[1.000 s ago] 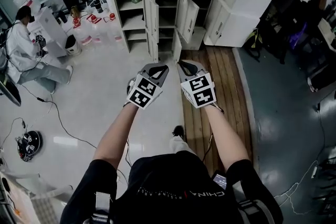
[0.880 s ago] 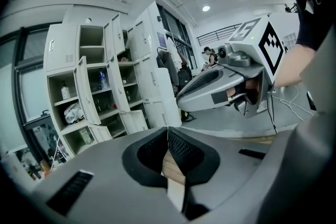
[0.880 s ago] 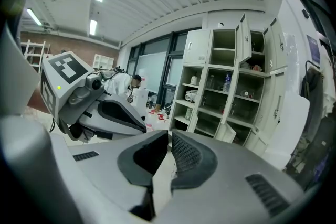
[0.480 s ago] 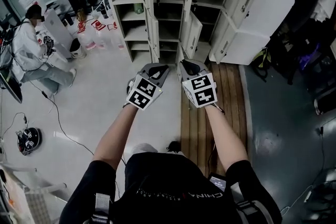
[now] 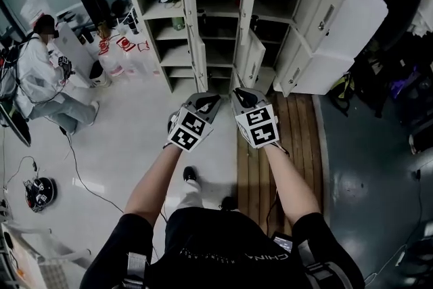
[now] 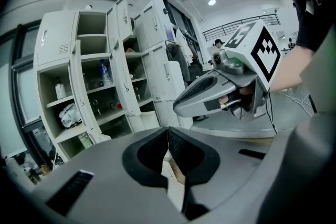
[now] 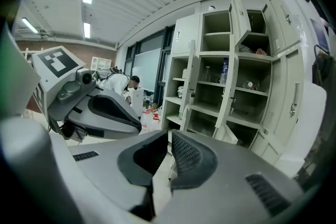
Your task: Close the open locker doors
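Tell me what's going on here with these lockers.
A person holds a gripper in each hand, facing a bank of lockers with several doors standing open. The left gripper and right gripper are side by side in front of the person, short of the lockers, with their jaws together and nothing held. No door is touched yet. Off to the left, a second person in white sits apart from this.

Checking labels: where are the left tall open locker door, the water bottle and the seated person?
left tall open locker door point(image 5: 192, 17), head view, mid panel.
water bottle point(image 6: 105, 75), left gripper view, its body.
seated person point(image 5: 30, 74), head view, white coat's back.
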### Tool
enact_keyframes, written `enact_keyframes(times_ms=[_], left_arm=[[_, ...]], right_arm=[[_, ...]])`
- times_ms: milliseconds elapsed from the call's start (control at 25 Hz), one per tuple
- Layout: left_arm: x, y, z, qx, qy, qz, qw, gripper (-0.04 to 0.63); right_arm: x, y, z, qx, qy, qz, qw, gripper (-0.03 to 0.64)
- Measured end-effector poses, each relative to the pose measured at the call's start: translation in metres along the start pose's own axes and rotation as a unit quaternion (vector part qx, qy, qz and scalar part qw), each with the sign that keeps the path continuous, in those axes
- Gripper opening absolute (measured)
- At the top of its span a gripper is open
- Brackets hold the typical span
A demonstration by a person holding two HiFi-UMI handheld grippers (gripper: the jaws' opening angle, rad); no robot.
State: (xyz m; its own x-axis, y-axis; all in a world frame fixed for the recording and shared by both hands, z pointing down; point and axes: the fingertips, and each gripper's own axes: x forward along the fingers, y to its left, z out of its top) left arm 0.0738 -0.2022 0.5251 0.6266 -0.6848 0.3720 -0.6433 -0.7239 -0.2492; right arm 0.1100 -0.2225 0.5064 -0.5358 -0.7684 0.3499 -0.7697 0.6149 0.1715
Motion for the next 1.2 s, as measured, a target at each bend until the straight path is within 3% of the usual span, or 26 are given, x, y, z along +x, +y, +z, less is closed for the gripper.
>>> enact_keyframes(times_ms=[440, 720, 960, 1200], left_arm=[[0.056, 0.140, -0.002, 0.028, -0.013, -0.036, 0.9989, 0.020], [0.077, 0.205, -0.013, 0.037, -0.022, -0.067, 0.9968, 0.020], [0.101, 0.220, -0.016, 0.019, -0.030, -0.066, 0.9972, 0.020], [0.116, 0.242, 0.005, -0.005, -0.039, -0.028, 0.9988, 0.020]], right_arm=[[0.123, -0.045, 0.063, -0.005, 0.003, -0.054, 0.999, 0.046], [0.186, -0.041, 0.080, 0.016, 0.009, -0.071, 0.997, 0.046], [0.214, -0.063, 0.078, -0.004, 0.029, -0.071, 0.997, 0.046], [0.220, -0.087, 0.102, -0.033, 0.024, -0.059, 0.997, 0.046]])
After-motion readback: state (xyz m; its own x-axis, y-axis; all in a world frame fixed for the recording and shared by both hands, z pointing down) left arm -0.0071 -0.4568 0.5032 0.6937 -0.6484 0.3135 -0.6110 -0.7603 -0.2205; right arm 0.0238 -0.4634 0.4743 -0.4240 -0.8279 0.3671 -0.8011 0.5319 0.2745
